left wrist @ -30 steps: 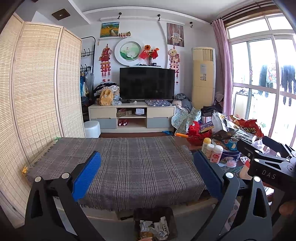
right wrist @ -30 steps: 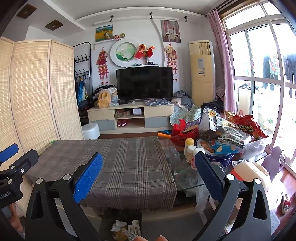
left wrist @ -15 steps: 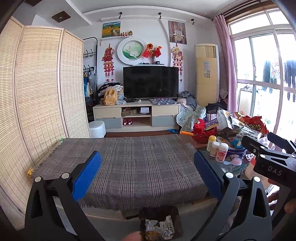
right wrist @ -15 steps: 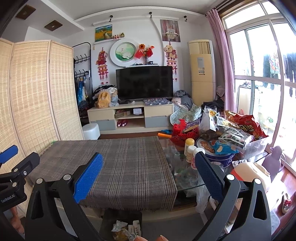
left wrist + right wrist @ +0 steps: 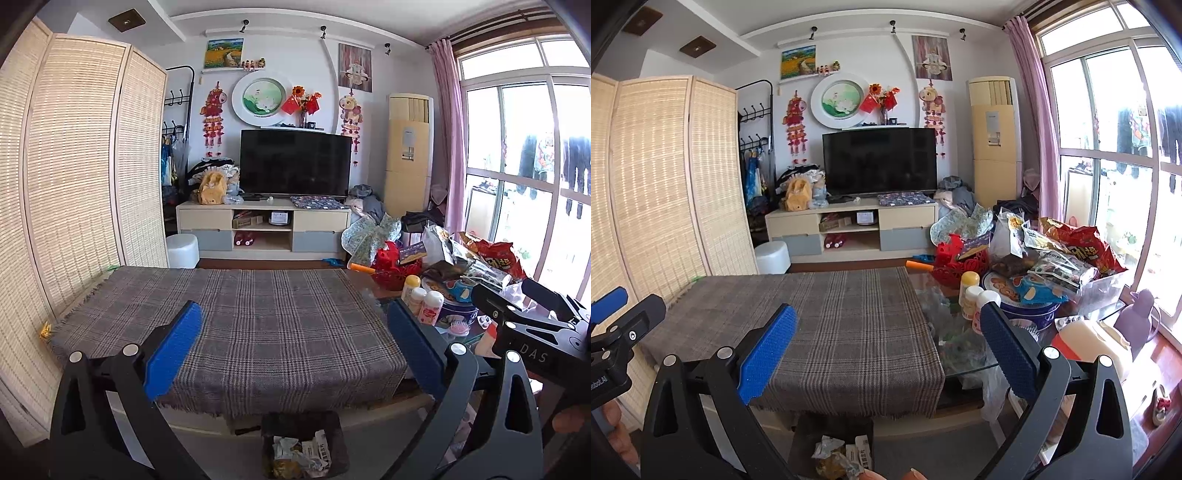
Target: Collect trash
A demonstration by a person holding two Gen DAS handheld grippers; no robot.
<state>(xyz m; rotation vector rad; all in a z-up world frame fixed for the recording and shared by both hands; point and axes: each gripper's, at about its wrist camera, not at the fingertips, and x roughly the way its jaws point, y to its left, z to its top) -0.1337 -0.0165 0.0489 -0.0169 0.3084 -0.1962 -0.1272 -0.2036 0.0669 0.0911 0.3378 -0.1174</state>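
Both tongs hang apart and empty above the near edge of the surface [image 5: 258, 332], the left tongs [image 5: 295, 350] and the right tongs [image 5: 888, 350] side by side; a dark bin [image 5: 304, 439] stands on the floor just below that edge, holding crumpled wrappers [image 5: 301, 452]; the plaid cloth [image 5: 831, 325] lies bare; at the right, a clear tub [image 5: 1104, 288] is heaped with snack bags [image 5: 1078, 247], a round blue tin [image 5: 1030, 312] beside it, small bottles [image 5: 971, 295] near.

left tool [image 5: 295, 350] open, plaid tablecloth [image 5: 236, 317], trash bin [image 5: 303, 439]
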